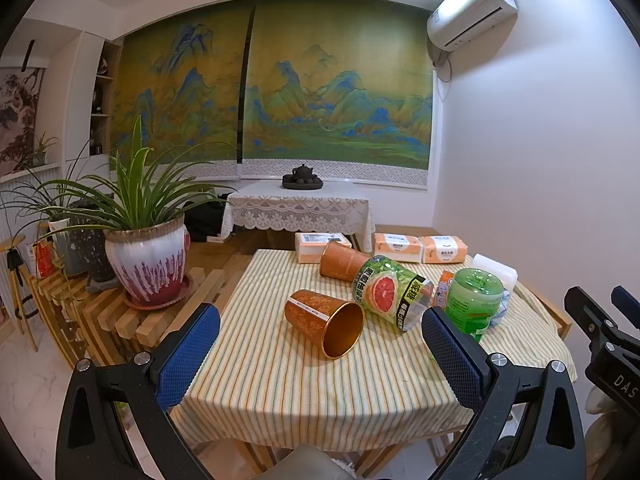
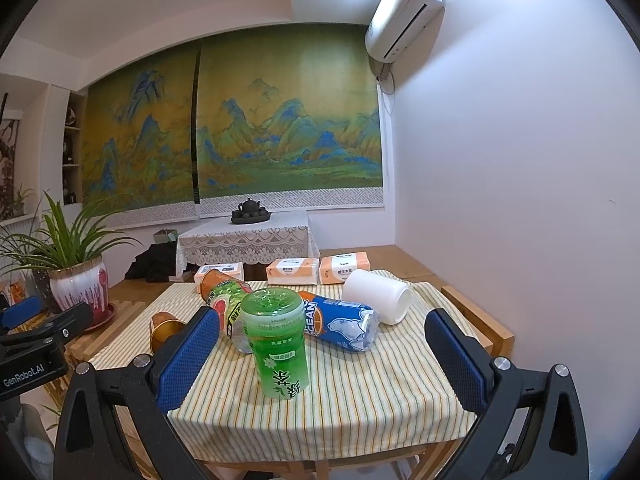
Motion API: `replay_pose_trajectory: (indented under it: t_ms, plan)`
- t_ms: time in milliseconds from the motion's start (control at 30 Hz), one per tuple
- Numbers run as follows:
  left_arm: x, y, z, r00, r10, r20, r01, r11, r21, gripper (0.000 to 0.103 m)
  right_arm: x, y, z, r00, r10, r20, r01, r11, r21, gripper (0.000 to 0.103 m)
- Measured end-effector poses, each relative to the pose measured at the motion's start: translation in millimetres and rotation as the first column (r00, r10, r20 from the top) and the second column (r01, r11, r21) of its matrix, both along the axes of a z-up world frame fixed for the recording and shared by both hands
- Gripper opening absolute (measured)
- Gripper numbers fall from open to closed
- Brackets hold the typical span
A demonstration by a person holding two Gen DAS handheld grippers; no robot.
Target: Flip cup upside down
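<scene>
1. Progress: nothing done yet, as far as I can judge. No cup stands mouth-down anywhere on the striped tablecloth [image 1: 280, 380].
2. Nearest copper cup [image 1: 325, 323] lies on its side near the table's middle, gold mouth toward the left gripper [image 1: 320, 354].
3. Second copper cup [image 1: 342, 261] also on its side, further back, by the tissue packs [image 1: 420, 248].
4. White cup [image 2: 378, 296] on its side, far right of the table, beside the blue bottle [image 2: 344, 326].
5. Left gripper: fingers spread wide, empty, short of the near cup, roughly lined up with it.
6. Right gripper [image 2: 322, 354]: spread wide too, empty, with the green bottle [image 2: 278, 344] standing in front.
7. Left to do: grasp, lift, turn mouth-down, set down. Which cup is meant, I cannot tell.
</scene>
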State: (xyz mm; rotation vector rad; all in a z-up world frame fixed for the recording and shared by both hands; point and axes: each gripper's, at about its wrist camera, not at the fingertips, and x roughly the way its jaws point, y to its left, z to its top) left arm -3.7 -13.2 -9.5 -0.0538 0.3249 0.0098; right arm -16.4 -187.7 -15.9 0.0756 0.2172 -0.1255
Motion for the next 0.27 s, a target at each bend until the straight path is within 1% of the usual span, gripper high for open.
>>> replay_pose_trajectory:
  t_ms: [267]
  plan:
    - [0.8, -1.0, -0.3, 1.0, 0.0, 0.001, 0.0, 1.0, -0.002, 0.102, 1.3, -1.2, -1.1, 1.0, 0.001, -0.005, -0.001, 1.0, -0.001, 0.101]
